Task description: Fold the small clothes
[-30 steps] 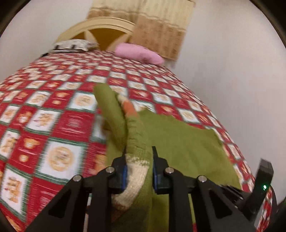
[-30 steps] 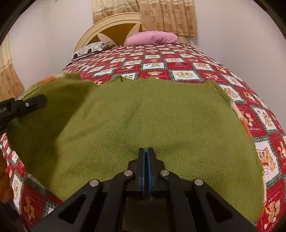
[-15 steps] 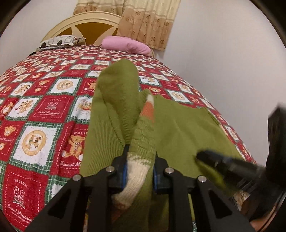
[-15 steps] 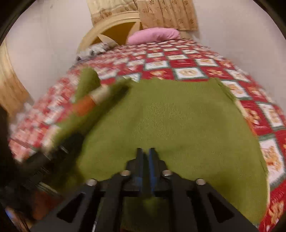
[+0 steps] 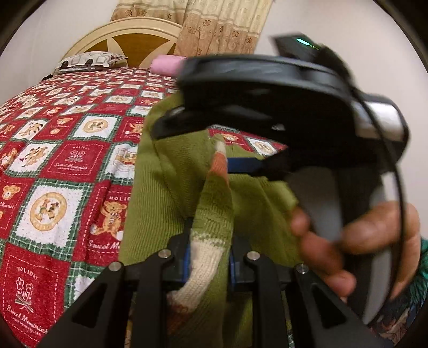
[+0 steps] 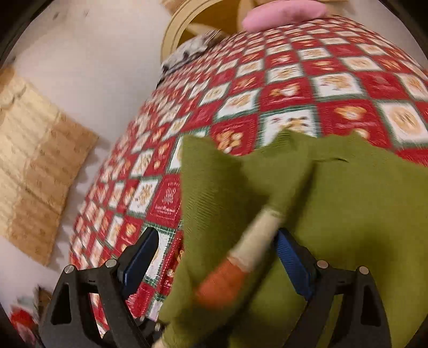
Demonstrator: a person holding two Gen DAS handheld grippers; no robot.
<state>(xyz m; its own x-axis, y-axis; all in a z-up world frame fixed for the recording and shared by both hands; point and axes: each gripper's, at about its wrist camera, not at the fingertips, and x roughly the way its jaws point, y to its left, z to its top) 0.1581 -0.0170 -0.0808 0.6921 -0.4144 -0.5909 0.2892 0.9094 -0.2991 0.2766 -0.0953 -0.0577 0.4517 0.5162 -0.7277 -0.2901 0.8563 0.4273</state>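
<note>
A small green knit sweater (image 5: pixel 171 182) lies on the bed; its body also fills the right wrist view (image 6: pixel 361 203). My left gripper (image 5: pixel 210 261) is shut on the sleeve's cream and orange cuff (image 5: pixel 206 257) and holds the sleeve up. My right gripper (image 6: pixel 214 257) is open, its blue pads on either side of the same lifted sleeve (image 6: pixel 256 241), whose cuff is blurred. In the left wrist view the right gripper (image 5: pixel 267 128) and the hand holding it (image 5: pixel 355 241) hover just above the sleeve.
The bed carries a red, white and green patchwork quilt (image 5: pixel 53 166), with a pink pillow (image 6: pixel 283 12) and a patterned pillow (image 5: pixel 88 60) by the headboard (image 5: pixel 133 34). A beige curtain (image 6: pixel 34 166) hangs left, the wall (image 5: pixel 347 32) right.
My right gripper has opened and swung left over the sweater to straddle the lifted sleeve. My left gripper keeps hold of the cuff, with the sleeve raised higher.
</note>
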